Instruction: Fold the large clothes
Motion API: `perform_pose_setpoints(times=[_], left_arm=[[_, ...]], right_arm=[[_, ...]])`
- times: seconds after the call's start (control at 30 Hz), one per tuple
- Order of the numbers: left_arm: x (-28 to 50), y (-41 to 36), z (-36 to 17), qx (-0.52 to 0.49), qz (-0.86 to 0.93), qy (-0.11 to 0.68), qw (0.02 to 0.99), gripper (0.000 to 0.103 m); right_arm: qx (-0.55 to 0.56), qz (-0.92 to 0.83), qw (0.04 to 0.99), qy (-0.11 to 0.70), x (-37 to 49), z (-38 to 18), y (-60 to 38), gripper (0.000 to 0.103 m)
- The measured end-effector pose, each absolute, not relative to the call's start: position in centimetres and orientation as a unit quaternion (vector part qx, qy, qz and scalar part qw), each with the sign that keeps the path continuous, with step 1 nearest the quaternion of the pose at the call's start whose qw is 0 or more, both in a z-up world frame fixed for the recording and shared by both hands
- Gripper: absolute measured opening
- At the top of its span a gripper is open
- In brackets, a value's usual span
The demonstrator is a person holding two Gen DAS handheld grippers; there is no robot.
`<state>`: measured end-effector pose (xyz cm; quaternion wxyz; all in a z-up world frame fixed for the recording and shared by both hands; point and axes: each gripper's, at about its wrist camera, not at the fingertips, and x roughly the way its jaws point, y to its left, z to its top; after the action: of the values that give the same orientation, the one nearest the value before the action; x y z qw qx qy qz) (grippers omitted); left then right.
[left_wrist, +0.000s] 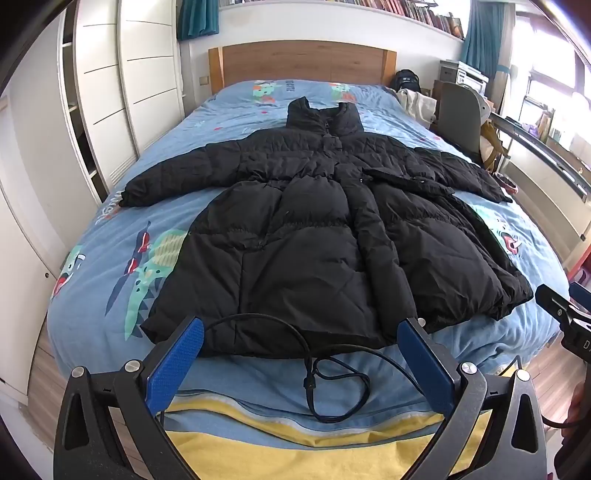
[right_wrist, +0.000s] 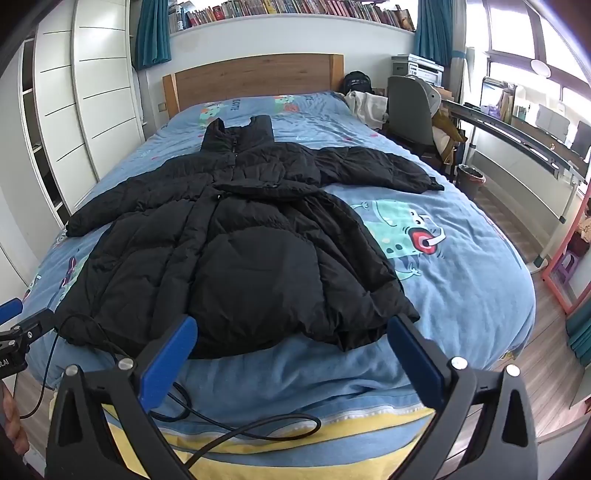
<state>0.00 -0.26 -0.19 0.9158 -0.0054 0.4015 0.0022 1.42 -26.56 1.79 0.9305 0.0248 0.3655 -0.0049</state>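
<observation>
Two grippers poised over the foot of a bed, both spread wide and gripping nothing. At far left, white wardrobe doors (left_wrist: 110,92) lining the wall beside the bed (left_wrist: 110,258). Next, a blue cartoon-print bedspread (right_wrist: 461,266), with a black padded coat (left_wrist: 314,229) laid flat on it, collar toward the wooden headboard (left_wrist: 303,62), hem toward the cameras, front side up. Left sleeve (left_wrist: 184,173) stretched out toward the wardrobe; right sleeve (right_wrist: 376,166) stretched out toward the desk side, its cuff near the bed's edge. Near the hem, a black cable (left_wrist: 332,387) looped on the bedspread just in front of the coat, one strand running up onto the hem. Below it, a yellow layer (left_wrist: 295,454) showing at the very foot of the bed. Left gripper (left_wrist: 301,354) held low over the cable, blue pads (left_wrist: 177,362) well apart, pointing at the coat's hem without touching it. Right gripper (right_wrist: 291,358) likewise fully open, framing the right corner of the hem, nothing between its blue pads (right_wrist: 417,365). Farther right, a grey chair (right_wrist: 410,107) and a desk (right_wrist: 517,133) by the window, a bin (right_wrist: 471,181) on the wooden floor, books (right_wrist: 295,7) shelved above the headboard.
</observation>
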Motion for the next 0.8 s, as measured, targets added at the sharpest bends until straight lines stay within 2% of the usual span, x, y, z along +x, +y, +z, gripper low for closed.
perform_pose_setpoints(times=[0.8], left_arm=[[0.02,0.27,-0.17,-0.009,0.002,0.402,0.915,0.102]], right_arm=[[0.025,-0.006,0.93,0.366,1.37,1.58,-26.95,0.103]])
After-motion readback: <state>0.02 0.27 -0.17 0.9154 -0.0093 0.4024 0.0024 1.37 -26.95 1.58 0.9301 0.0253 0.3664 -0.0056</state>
